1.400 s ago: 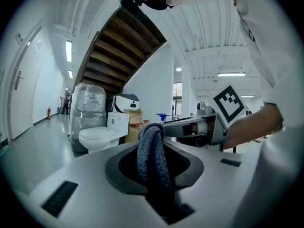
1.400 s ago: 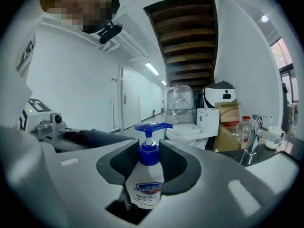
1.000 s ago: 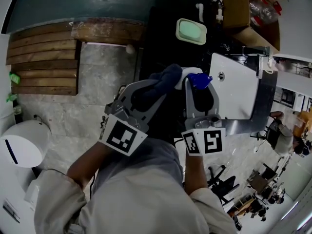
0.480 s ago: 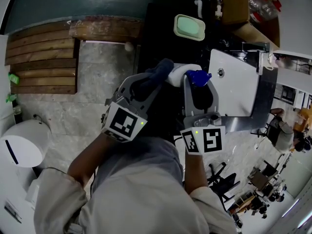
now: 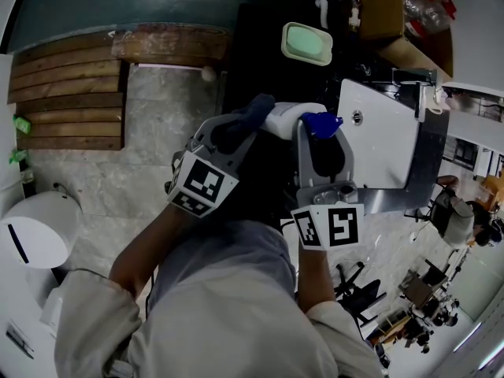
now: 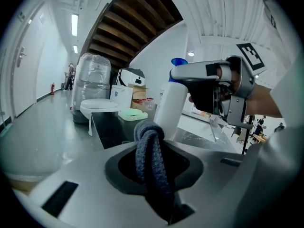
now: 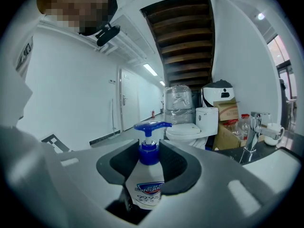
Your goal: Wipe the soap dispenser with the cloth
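Left gripper [image 5: 230, 132]: clamped tight on the dark blue cloth [image 6: 151, 156], which sticks out in front.
Right gripper [image 5: 319, 144]: squeezing the soap dispenser [image 7: 148, 184] by its white body, under the blue pump [image 7: 151, 126].
Cloth to bottle: the bottle is just to the right of the cloth. The cloth tip looks like it touches the low white side.
Bottle's long way: it stands tall, a bit tilted, so I think the rub should go up and down.
Nearer hand: the left one, with the cloth.
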`<state>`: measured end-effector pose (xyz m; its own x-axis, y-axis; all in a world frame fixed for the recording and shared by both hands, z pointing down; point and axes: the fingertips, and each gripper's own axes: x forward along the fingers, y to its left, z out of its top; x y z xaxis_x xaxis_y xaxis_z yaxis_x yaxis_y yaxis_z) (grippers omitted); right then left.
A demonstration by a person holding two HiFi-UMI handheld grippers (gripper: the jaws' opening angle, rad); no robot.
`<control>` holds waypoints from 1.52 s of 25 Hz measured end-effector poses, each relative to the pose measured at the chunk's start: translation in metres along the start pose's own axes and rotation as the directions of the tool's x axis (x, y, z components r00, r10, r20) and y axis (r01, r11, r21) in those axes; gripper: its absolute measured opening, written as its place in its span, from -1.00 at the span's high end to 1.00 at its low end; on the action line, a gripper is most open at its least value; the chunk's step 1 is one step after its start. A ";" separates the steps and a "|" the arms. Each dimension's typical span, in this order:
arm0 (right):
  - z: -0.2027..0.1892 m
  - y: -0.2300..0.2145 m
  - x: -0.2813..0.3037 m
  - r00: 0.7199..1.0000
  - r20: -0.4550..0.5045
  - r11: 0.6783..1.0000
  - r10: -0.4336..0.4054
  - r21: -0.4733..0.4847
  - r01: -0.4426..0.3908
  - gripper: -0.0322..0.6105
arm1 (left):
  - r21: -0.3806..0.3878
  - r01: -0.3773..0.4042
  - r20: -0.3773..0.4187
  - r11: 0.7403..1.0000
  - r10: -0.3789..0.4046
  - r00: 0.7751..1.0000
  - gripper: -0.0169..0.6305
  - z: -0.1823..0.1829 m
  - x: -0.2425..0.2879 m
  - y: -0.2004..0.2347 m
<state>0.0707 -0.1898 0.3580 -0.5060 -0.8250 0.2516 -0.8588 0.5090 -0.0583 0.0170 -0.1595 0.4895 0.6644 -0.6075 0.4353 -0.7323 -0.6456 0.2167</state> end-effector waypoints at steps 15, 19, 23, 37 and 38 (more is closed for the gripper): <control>-0.002 -0.003 -0.001 1.000 -0.001 1.000 -0.009 -0.003 0.009 0.50 | 0.095 0.063 0.267 0.993 -0.087 0.960 0.68 0.131 -0.063 -0.014; 0.000 -0.002 0.000 1.000 -0.001 1.000 -0.011 -0.001 0.011 0.50 | 0.083 0.107 0.272 0.991 -0.125 0.954 0.69 0.131 -0.063 -0.028; 0.000 -0.002 0.000 1.000 0.001 1.000 -0.010 -0.001 0.010 0.50 | 0.068 0.128 0.264 0.989 -0.142 0.954 0.69 0.123 -0.057 -0.035; 0.000 -0.001 0.000 1.000 0.001 1.000 -0.002 -0.002 0.002 0.50 | 0.064 0.114 0.242 0.991 -0.126 0.962 0.69 0.111 -0.048 -0.028; 0.000 -0.001 0.000 1.000 0.002 1.000 -0.002 -0.001 0.002 0.50 | 0.064 0.112 0.242 0.992 -0.124 0.962 0.69 0.111 -0.047 -0.028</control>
<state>0.0718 -0.1901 0.3582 -0.5045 -0.8264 0.2499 -0.8596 0.5078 -0.0563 0.0226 -0.1645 0.3659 0.7666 -0.6163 0.1805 -0.6421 -0.7379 0.2078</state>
